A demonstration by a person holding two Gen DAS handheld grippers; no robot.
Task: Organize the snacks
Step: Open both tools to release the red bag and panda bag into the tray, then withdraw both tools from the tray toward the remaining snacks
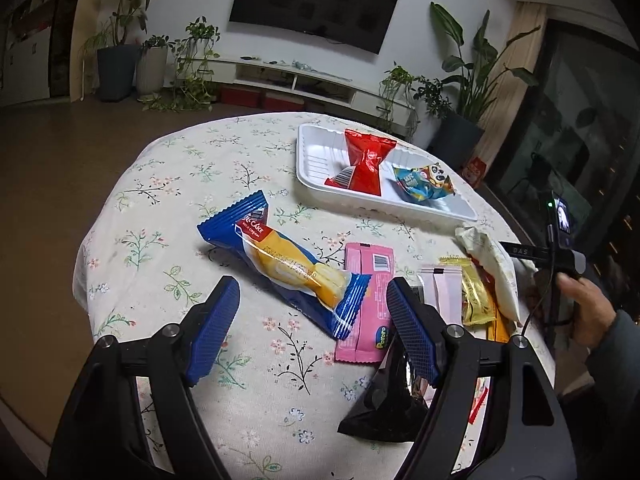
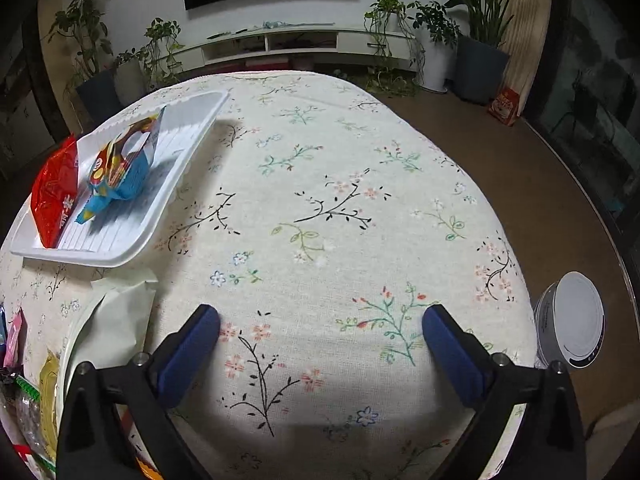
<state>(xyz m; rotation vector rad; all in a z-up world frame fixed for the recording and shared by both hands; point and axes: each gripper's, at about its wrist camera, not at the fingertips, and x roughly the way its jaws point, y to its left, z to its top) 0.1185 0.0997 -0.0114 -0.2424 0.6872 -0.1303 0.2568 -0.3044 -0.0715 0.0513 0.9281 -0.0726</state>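
Out on my left, my left gripper [image 1: 312, 308] hangs tilted down over the floral tablecloth [image 1: 168, 184], jaws apart and empty, and the blue roll-cake packet [image 1: 288, 268] lies slantwise right between the fingertips, near end inside the gap, far end pointing away to the left. I judge it light and puffy, a soft cake in crinkly film that would squash under a hard pinch and slide if I catch only the slick wrapper, so I'd take it across the narrow middle, or by the flat crimped seal at the near end. Just right of it the pink packet [image 1: 366, 300] lies flat, partly under the roll-cake's end and beside my right-hand pad; thin and stiffish, awkward to lift off cloth. Further right sit a pale pink sachet [image 1: 442, 292], a gold packet [image 1: 476, 300] and a cream pouch [image 1: 496, 268], bunched near the person's hand [image 1: 584, 304] on the other handle. Far right of centre the white tray [image 1: 316, 160] already holds the red packet [image 1: 366, 160] and the blue panda packet [image 1: 424, 180]. Over to my right gripper [image 2: 320, 320]: angled steeply down above bare cloth, jaws spread wide, nothing between them, tray well off to its left.
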